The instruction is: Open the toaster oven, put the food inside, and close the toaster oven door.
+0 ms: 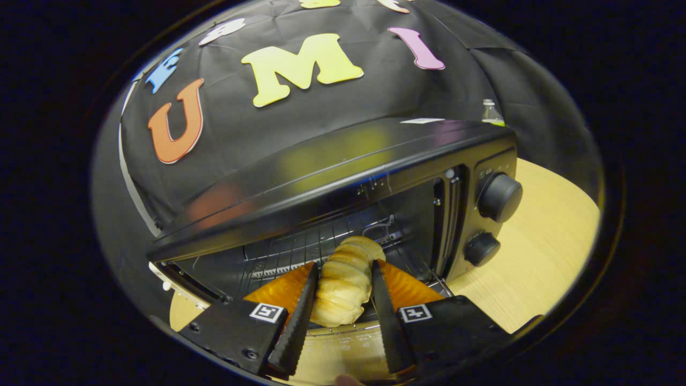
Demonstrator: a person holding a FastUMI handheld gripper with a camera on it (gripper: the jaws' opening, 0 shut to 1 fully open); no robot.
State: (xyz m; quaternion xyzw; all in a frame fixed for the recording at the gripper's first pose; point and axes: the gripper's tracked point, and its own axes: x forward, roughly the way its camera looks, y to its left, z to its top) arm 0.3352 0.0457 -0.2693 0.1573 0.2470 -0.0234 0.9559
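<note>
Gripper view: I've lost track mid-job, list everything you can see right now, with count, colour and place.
toaster oven: one, black, on the table, door open, just ahead of the tool.
wire rack: one, metal, inside the oven cavity.
knobs: two, black, one above the other on the oven's right panel.
bread roll: one, golden, ridged, held between the fingers, its far end reaching into the oven.
bottle: one, clear, behind the oven's right corner.
table: one, light wood, under and right of the oven.
tool: one, both fingers pressed on the roll's sides.
</note>
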